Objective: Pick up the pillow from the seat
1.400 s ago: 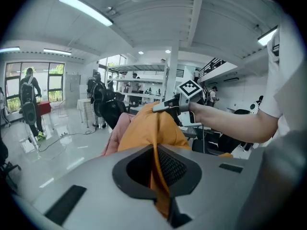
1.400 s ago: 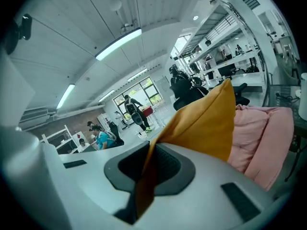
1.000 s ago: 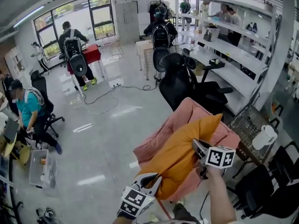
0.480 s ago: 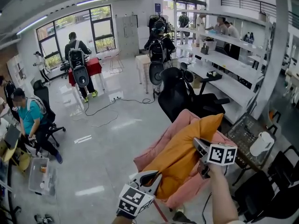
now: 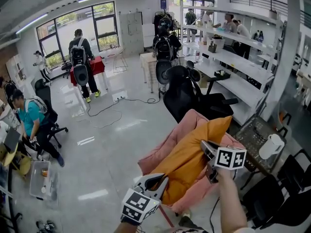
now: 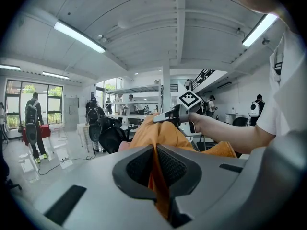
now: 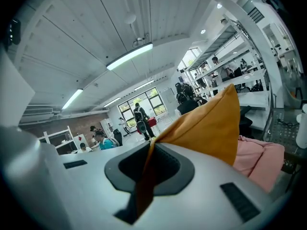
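Observation:
An orange pillow [image 5: 190,157] hangs lifted above a pink cushioned seat [image 5: 165,147], held at two edges. My left gripper [image 5: 159,182] is shut on its near lower edge; in the left gripper view the orange fabric [image 6: 157,176] is pinched between the jaws of my left gripper [image 6: 157,181]. My right gripper [image 5: 208,152] is shut on the pillow's right edge, and in the right gripper view the pillow [image 7: 211,128] rises from the closed jaws of my right gripper [image 7: 144,181]. The other gripper [image 6: 184,110] shows beyond the pillow in the left gripper view.
A black office chair [image 5: 187,93] stands just behind the pink seat. A wire table [image 5: 255,140] with a white jug [image 5: 270,147] is at the right, and long white benches [image 5: 243,62] run along the right wall. Several people work further back and at the left.
The pillow and both grippers have stayed almost where they were over the seat; my head view has shifted slightly. People in the background have walked a little.

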`<action>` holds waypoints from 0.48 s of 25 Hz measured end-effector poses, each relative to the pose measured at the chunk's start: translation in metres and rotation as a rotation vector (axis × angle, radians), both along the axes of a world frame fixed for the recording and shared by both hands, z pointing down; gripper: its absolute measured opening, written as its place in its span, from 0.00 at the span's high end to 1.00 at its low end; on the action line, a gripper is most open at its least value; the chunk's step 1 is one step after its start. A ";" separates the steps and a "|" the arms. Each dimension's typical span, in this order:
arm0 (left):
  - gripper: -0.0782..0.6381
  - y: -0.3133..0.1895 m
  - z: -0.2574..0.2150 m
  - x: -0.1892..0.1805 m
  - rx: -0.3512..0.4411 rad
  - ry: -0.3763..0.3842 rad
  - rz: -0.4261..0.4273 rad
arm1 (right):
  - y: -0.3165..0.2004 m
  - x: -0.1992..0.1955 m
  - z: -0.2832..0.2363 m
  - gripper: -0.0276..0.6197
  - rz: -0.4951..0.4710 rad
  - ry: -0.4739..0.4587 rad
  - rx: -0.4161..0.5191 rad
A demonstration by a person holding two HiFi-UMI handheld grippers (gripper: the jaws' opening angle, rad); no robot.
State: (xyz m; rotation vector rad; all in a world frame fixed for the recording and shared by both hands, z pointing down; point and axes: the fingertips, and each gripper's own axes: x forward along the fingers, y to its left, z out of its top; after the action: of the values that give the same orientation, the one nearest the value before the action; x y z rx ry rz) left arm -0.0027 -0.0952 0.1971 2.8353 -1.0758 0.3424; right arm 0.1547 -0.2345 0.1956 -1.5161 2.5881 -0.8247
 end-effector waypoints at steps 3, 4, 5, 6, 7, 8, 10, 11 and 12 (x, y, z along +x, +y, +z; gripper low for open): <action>0.87 -0.001 -0.001 0.002 0.000 0.000 -0.001 | 0.000 0.002 -0.002 0.91 0.003 -0.002 -0.001; 0.87 -0.001 -0.001 0.003 0.000 0.000 0.000 | 0.000 0.003 -0.002 0.91 0.003 -0.002 -0.001; 0.87 -0.001 -0.001 0.004 0.000 0.000 0.000 | -0.001 0.004 -0.002 0.91 0.003 -0.002 -0.002; 0.87 -0.002 -0.002 0.005 0.000 0.000 0.001 | -0.001 0.005 -0.002 0.91 0.004 -0.001 -0.002; 0.87 -0.002 -0.002 0.006 0.000 0.001 0.001 | -0.001 0.006 -0.003 0.91 0.005 -0.001 -0.003; 0.87 -0.002 -0.003 0.007 0.000 0.001 0.002 | -0.001 0.007 -0.003 0.91 0.007 0.000 -0.004; 0.87 -0.001 -0.002 0.008 -0.001 0.001 0.002 | 0.000 0.008 -0.003 0.91 0.011 -0.001 -0.005; 0.87 -0.001 -0.002 0.008 -0.001 0.001 0.003 | 0.000 0.008 -0.002 0.91 0.012 -0.002 -0.006; 0.87 0.000 -0.001 0.008 -0.002 0.001 0.002 | 0.001 0.009 -0.001 0.91 0.013 -0.002 -0.006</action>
State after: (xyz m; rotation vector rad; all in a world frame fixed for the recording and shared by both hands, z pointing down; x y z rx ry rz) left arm 0.0058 -0.0954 0.1962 2.8352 -1.0713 0.3414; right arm 0.1632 -0.2337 0.1943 -1.5312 2.5738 -0.8337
